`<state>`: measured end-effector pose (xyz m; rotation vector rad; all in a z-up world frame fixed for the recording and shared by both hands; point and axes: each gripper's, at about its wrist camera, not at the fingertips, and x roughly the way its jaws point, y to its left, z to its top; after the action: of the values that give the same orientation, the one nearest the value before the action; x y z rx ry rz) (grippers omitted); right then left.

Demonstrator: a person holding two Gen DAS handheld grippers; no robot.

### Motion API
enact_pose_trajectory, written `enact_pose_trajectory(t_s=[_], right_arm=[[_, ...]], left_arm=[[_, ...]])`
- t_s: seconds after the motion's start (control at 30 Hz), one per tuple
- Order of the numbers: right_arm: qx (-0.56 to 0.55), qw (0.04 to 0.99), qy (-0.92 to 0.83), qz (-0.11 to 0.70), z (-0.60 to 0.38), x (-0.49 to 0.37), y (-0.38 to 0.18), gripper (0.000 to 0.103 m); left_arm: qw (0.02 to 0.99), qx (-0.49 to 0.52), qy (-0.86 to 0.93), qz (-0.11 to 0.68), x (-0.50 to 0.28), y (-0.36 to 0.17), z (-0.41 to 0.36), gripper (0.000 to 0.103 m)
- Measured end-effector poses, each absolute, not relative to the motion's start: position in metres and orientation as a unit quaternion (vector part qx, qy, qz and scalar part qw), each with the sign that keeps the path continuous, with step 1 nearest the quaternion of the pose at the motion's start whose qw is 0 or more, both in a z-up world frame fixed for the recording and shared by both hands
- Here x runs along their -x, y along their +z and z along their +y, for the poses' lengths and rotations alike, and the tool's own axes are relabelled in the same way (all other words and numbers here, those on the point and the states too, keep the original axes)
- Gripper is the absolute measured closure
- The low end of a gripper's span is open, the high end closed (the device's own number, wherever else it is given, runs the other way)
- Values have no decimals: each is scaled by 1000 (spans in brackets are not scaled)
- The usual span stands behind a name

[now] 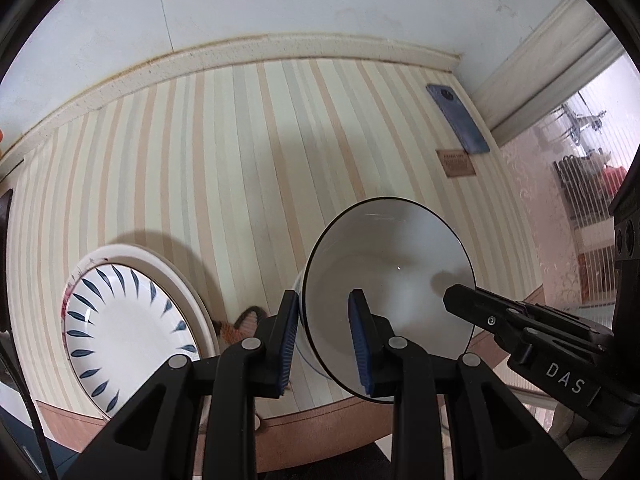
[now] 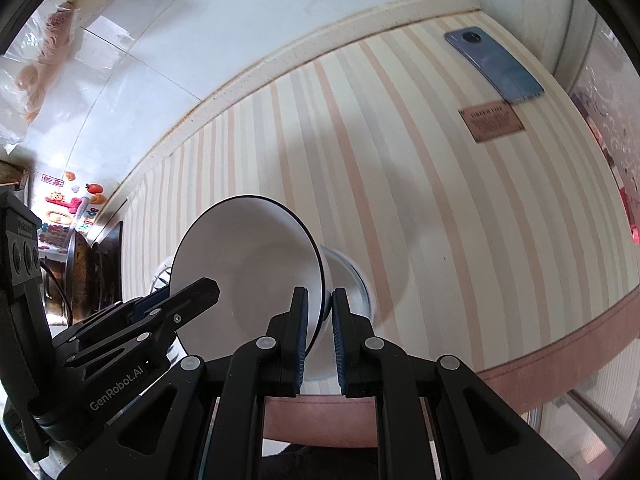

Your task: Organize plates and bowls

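Note:
A white bowl with a thin dark rim (image 1: 390, 264) is held over the striped table near its front edge. My left gripper (image 1: 326, 340) straddles its left rim, one finger inside and one outside. My right gripper (image 2: 320, 328) is shut on the opposite rim of the same bowl (image 2: 248, 264). Each gripper also shows in the other's view, the right one in the left wrist view (image 1: 460, 300) and the left one in the right wrist view (image 2: 200, 292). A white plate with blue leaf marks (image 1: 128, 328) lies on a larger white plate (image 1: 188, 292) to the left.
The striped tablecloth (image 1: 260, 160) runs back to a wall ledge. A blue phone (image 1: 458, 118) and a brown card (image 1: 458, 162) lie at the far right; both also show in the right wrist view, phone (image 2: 496, 64) and card (image 2: 492, 120). Dark cookware (image 2: 92, 280) stands at the left.

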<state>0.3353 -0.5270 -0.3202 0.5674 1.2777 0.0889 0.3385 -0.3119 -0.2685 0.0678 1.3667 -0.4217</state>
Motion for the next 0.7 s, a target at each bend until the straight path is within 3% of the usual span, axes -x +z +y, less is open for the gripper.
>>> enact_pose_trajectory(t_s=[0.7], right_arm=[[-234,747,47,621,-523,-335,-358,90]], left_arm=[[748,-65,-179,636,-329,-296,-321,80]])
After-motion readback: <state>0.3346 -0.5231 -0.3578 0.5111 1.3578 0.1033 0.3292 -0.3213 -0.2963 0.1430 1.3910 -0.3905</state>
